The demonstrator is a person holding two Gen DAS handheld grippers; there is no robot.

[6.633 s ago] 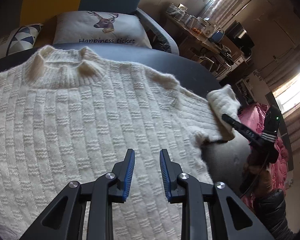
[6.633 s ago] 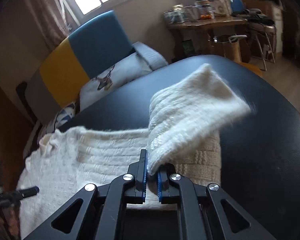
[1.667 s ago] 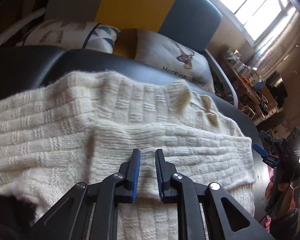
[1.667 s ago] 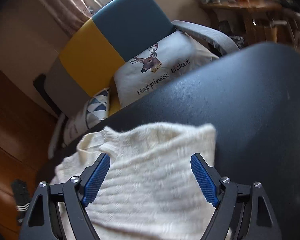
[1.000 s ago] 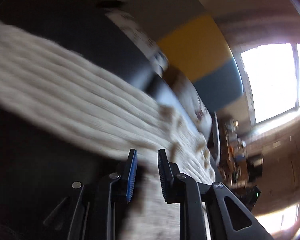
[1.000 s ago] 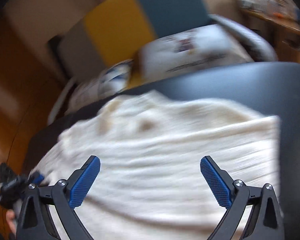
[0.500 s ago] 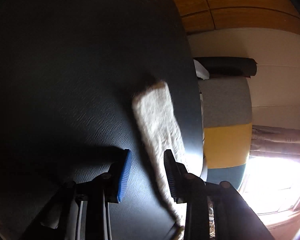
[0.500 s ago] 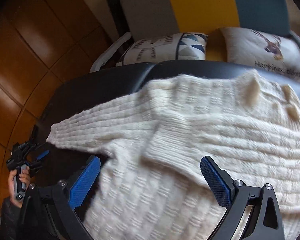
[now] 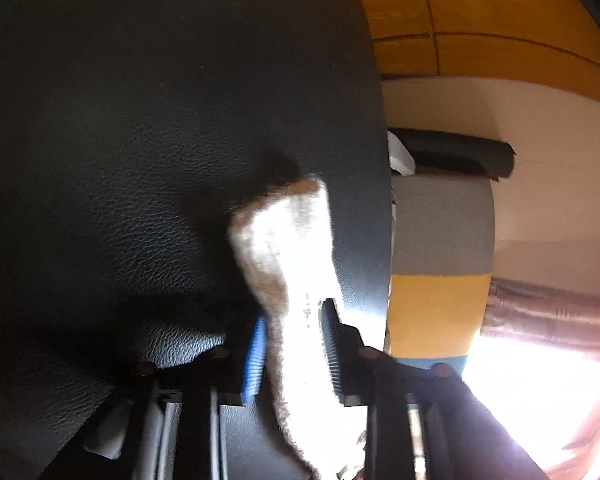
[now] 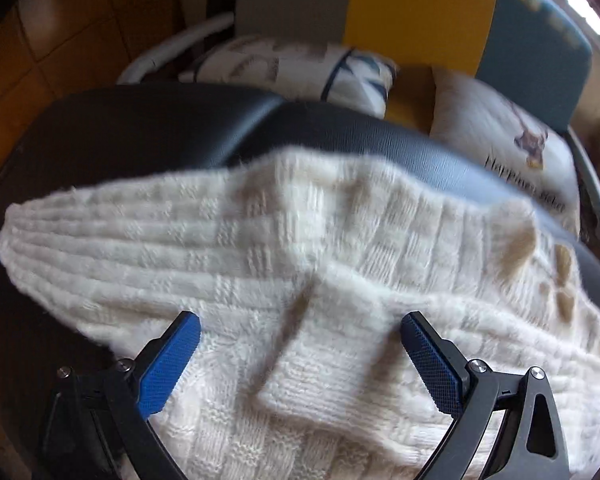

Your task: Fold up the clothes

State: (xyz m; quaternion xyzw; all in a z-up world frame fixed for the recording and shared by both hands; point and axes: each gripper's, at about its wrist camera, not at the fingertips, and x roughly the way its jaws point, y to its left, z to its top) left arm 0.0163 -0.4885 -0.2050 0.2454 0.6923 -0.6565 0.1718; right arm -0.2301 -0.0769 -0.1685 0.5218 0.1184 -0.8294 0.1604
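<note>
The cream knitted sweater (image 10: 340, 280) lies spread on the black padded bench (image 10: 160, 120), its neck toward the far edge by the cushions. Judging from how it lies, one sleeve is already folded across the chest, its cuff (image 10: 316, 380) resting flat on the body, while the other sleeve (image 10: 100, 240) reaches out sideways from the sweater's body toward the bench's left edge. So the fold looks about a third done: that sleeve has yet to come in, and the body has yet to be doubled over.

The left gripper (image 9: 294, 344) has its fingers around the end of the outstretched sleeve (image 9: 284, 248), one on each side of the knit; whether they actually pinch it cannot be told, since glare washes out the contact. The right gripper (image 10: 300, 364) hovers over the sweater's middle with its fingers spread wide, holding nothing.

Relative to the sweater, bare bench shows beyond the neck and past the sleeve's tip, so there seems enough room to swing the sleeve inward. The bench edge lies just beside the sleeve in the left wrist view, with a grey and yellow chair back (image 9: 440, 272) beyond it; a careless pull outward could drag the knit over that edge. Two cushions (image 10: 300, 68) sit just past the bench's far edge, clear of the sweater.
</note>
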